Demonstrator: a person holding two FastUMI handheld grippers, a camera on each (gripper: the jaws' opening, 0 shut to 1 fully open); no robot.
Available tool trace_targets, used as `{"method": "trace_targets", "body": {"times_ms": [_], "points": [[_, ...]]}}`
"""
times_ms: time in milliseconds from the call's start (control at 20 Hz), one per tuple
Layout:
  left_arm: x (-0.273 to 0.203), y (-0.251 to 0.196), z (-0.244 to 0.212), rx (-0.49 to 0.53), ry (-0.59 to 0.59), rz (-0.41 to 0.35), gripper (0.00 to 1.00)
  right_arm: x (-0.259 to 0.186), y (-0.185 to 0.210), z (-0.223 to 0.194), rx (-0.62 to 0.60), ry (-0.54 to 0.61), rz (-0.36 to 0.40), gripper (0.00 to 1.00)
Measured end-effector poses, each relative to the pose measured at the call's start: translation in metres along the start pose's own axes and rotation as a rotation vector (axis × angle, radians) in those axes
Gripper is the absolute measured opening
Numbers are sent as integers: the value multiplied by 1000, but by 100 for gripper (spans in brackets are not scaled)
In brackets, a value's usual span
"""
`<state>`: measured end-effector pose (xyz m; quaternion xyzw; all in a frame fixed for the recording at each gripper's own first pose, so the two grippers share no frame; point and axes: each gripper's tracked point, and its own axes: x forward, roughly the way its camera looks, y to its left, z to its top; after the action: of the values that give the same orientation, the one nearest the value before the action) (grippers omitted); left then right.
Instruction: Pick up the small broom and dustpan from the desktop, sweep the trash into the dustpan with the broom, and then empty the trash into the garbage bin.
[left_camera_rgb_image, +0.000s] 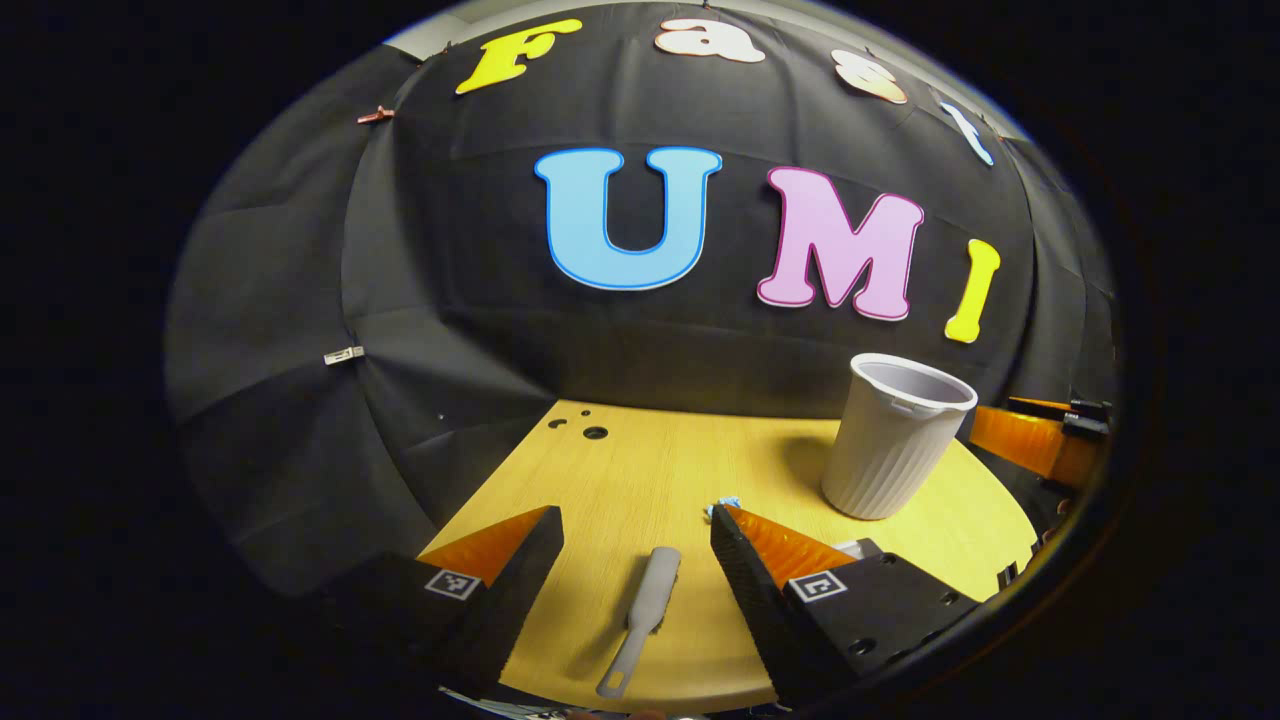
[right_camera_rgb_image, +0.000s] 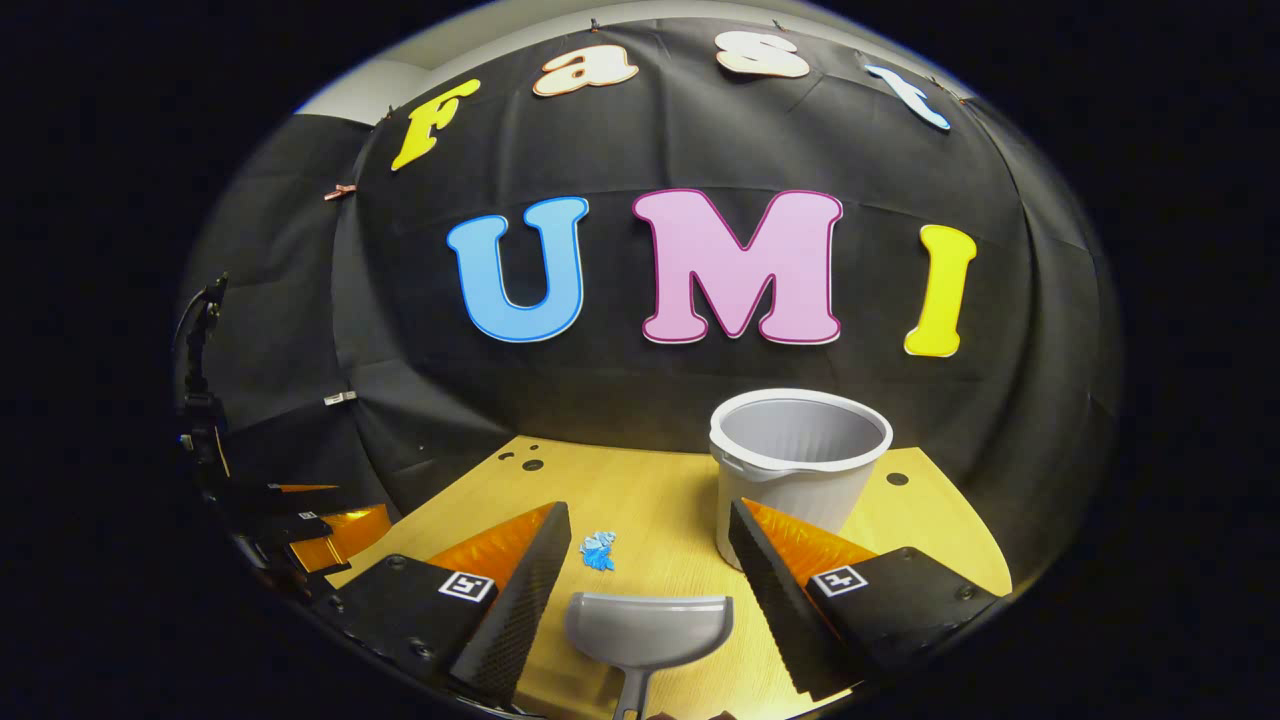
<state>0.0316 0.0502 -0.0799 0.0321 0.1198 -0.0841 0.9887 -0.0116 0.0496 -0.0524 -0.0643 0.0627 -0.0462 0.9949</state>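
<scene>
Desk (left_camera_rgb_image: 640, 480) of pale wood, seen in both gripper views against the black cloth wall.

Left gripper view: the left gripper (left_camera_rgb_image: 635, 560) sits at the bottom of the frame with its fingers (left_camera_rgb_image: 520, 570) spread wide and released, holding nothing. Between them, at lower centre, the grey broom (left_camera_rgb_image: 645, 615) lies flat on the desk, its handle end toward the bottom edge of the frame; neither finger touches it. Just above the tip of the finger on the right side of the frame, a small piece of blue trash (left_camera_rgb_image: 725, 505) peeks out, mostly hidden. The ribbed grey garbage bin (left_camera_rgb_image: 893, 440) stands upright at right of centre, open mouth up. Part of the other gripper shows at the far right edge, beyond the bin.

Right gripper view: the right gripper (right_camera_rgb_image: 650, 570) occupies the bottom of the frame, fingers (right_camera_rgb_image: 520, 590) likewise spread apart and gripping nothing. The grey dustpan (right_camera_rgb_image: 648, 630) lies between them at bottom centre, its open scoop facing the wall and its handle running toward the bottom edge, clear of both fingers. The blue trash (right_camera_rgb_image: 598, 551) lies on the desk just above and left of the dustpan, near the finger on the left side of the frame. The garbage bin (right_camera_rgb_image: 800, 465) stands upright at right of centre, well beyond the dustpan. The left gripper (right_camera_rgb_image: 300, 525) shows at the lower left edge.
</scene>
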Motion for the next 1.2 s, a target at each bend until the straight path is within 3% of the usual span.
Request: {"method": "trace_targets", "body": {"times_ms": [350, 450, 500, 550, 950, 1200], "points": [[24, 12, -65, -88, 240, -51, 96, -1, -2, -21, 5, 60, -2, 99], [32, 12, -90, -55, 326, -69, 96, 1, -1, -27, 16, 87, 9, 99], [35, 13, -103, -36, 367, -79, 92, 3, 0, -33, 24, 102, 11, 99], [37, 16, -115, -19, 407, -91, 96, 5, -1, -39, 26, 116, 7, 99], [62, 17, -191, 54, 694, -161, 96, 21, -6, -72, 42, 211, -29, 99], [79, 21, -227, 175, 823, -150, 96, 19, -4, -99, 45, 283, -44, 99]]}}
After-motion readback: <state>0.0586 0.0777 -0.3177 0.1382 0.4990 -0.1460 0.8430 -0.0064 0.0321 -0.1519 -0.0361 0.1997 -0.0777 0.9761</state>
